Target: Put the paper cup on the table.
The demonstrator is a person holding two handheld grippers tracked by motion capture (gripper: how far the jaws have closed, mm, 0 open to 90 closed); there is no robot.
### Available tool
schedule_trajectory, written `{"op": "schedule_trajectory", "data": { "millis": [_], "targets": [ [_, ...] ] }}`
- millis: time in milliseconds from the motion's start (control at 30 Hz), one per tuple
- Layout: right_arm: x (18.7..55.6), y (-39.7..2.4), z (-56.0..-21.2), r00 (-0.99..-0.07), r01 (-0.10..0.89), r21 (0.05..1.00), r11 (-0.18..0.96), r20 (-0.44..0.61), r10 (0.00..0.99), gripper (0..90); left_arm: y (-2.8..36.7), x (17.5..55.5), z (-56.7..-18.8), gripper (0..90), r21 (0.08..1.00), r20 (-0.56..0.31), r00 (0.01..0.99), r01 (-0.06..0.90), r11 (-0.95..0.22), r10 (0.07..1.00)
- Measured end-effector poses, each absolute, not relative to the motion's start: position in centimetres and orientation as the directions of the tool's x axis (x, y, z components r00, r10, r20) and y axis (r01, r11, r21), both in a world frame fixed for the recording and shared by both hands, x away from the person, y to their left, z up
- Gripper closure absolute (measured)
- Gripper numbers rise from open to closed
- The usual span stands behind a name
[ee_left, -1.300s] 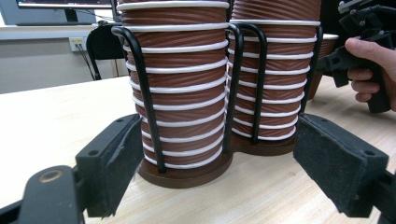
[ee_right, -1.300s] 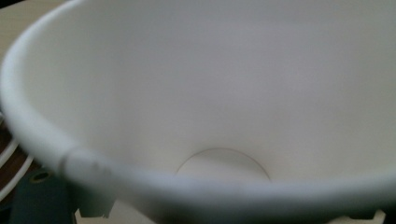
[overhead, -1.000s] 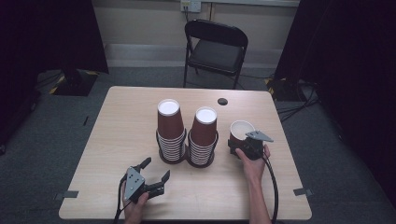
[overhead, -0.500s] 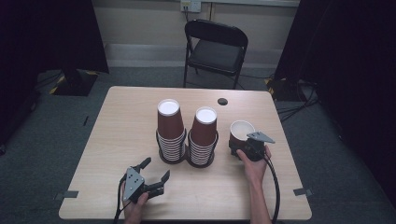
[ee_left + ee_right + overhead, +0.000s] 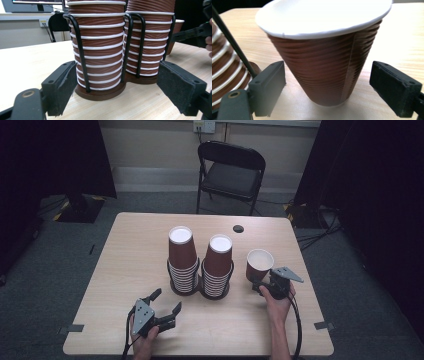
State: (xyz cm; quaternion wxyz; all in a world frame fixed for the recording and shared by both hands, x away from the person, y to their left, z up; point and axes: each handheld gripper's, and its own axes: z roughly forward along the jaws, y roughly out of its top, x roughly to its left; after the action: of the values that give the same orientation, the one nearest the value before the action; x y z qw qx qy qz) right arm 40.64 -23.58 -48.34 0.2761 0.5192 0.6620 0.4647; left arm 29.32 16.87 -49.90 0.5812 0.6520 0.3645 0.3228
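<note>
- The tabletop (image 5: 125, 270) is pale wood and carries everything the tools work around; a black folding chair (image 5: 231, 170) stands on the floor beyond its far edge.
- Two stacks of cups (image 5: 200, 257), brown ribbed paper with white rims, stand upside down in a black wire holder (image 5: 172, 280) on a dark round base. They sit straight ahead of the left tool and to the left of the right tool.
- The single cup (image 5: 259, 264) stands upright on the tabletop, mouth up, directly in front of the right tool and between its jaws, just beside the right-hand stack.
- The right tool (image 5: 261, 285), held in the right hand (image 5: 277, 302), has its jaws spread wide on either side of the single cup; in the right gripper view both pads stand clear of the cup wall, so nothing is gripped.
- The left tool (image 5: 166, 306), held in the left hand (image 5: 145, 335), lies low over the tabletop with its jaws wide apart and empty, pointing at the foot of the holder.
</note>
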Motion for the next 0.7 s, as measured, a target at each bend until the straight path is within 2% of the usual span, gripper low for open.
{"op": "schedule_trajectory", "data": {
  "millis": [300, 700],
  "targets": [
    [38.7, -23.1, -47.1, -0.314, 0.391, 0.92, 0.025, 0.108, 0.943, 12.9, 16.7, 29.4, -49.9, 16.6, 0.992, -0.014, 0.495, 0.117, -0.051, 0.869],
    [35.5, -22.8, -47.3, -0.298, 0.341, 0.94, -0.018, 0.126, 0.946, 13.5, 16.6, 29.5, -49.8, 18.4, 0.989, -0.01, 0.461, 0.136, -0.059, 0.887]
  ]
}}
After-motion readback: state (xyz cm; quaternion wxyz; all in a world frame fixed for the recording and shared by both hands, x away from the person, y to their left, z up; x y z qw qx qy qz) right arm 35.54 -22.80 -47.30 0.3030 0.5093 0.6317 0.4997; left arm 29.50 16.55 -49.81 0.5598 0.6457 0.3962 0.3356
